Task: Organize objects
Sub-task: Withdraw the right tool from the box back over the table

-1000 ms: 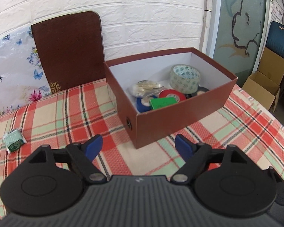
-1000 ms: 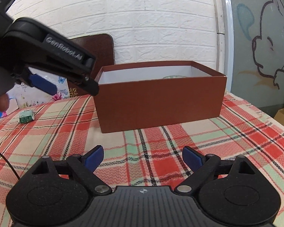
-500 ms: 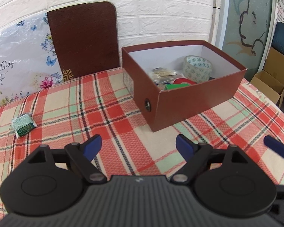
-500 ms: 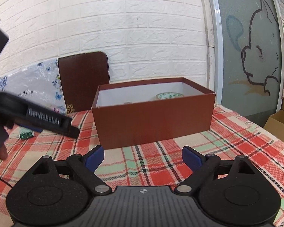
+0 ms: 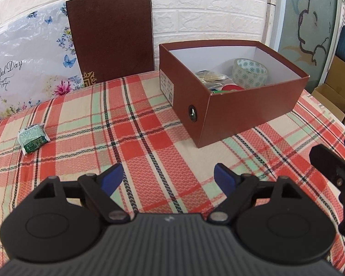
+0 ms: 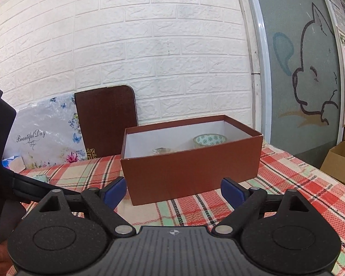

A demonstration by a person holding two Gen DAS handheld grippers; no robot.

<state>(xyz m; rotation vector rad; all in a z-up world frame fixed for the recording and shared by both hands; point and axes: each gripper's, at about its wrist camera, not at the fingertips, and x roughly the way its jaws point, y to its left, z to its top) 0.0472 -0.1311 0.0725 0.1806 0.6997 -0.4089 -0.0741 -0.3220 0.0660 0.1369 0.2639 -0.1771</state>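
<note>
Both claws gape, holding nothing. Ahead-right of the left gripper [image 5: 168, 179], the brown box [image 5: 246, 115] holds a tape roll [image 5: 250, 72]; green packet [image 5: 32, 138] far left; right gripper [image 6: 172, 189] faces the box

Right gripper [image 6: 173, 189]: jaws apart, nothing btwn, above plaid cloth [image 6: 294, 184].
Box [image 6: 193, 172]: brown, lid off, ahead; patterned tape roll [image 6: 209, 139] inside.
Left gripper [image 6: 23, 187]: partly visible, left edge.

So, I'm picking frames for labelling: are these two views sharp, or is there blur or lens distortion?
Left wrist view: sharp, even light; fisheye bows the brown box and plaid tablecloth edges. Right wrist view: equally sharp, no glare; the brick wall lines curve strongly toward the corners.
</note>
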